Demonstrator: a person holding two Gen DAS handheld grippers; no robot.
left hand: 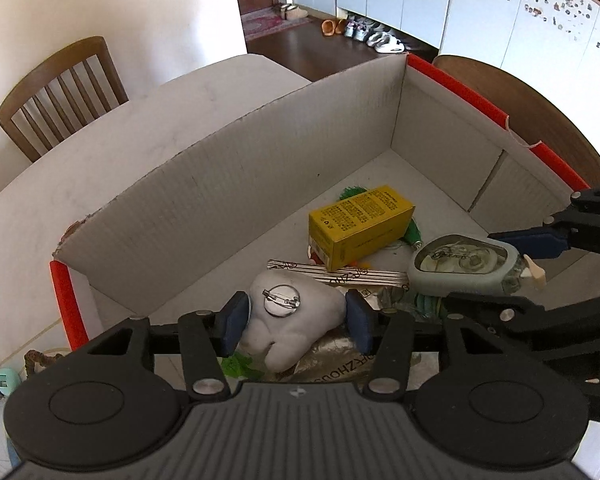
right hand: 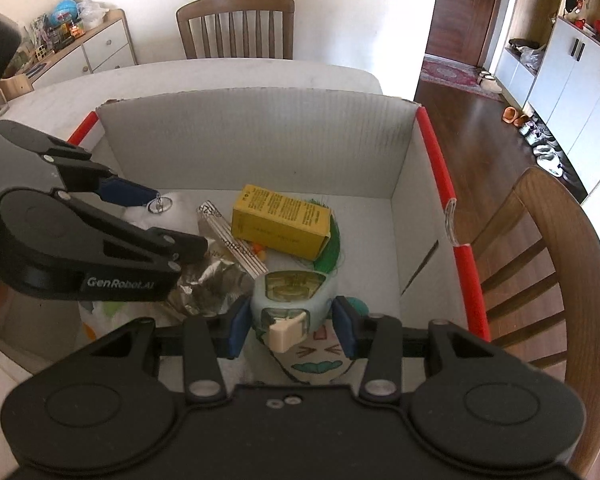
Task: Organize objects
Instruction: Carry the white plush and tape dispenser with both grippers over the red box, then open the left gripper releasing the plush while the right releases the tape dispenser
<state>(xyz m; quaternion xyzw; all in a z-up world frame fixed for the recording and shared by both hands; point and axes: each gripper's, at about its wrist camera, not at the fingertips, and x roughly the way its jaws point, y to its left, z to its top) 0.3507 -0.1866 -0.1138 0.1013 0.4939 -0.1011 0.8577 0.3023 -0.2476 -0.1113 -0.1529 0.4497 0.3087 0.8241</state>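
Note:
An open cardboard box [left hand: 260, 160] with red edges stands on the white table. Inside it my left gripper [left hand: 296, 322] has its blue pads against both sides of a white tooth-shaped plush [left hand: 288, 332] with a pin badge on its back. From the right wrist view the left gripper [right hand: 172, 220] reaches in over the plush [right hand: 140, 216]. My right gripper [right hand: 291, 326] is shut on a mint-grey correction tape dispenser [right hand: 288, 300], beige tip toward the camera. That dispenser [left hand: 464, 268] and the right gripper [left hand: 500, 272] show at the right of the left wrist view.
On the box floor [right hand: 372, 240] lie a yellow carton [right hand: 280, 228], a green tassel [right hand: 332, 248], a silver foil packet [right hand: 208, 280], a striped strip [left hand: 340, 276] and a drawn face card [right hand: 320, 360]. Wooden chairs [right hand: 236, 24] ring the table [left hand: 100, 152].

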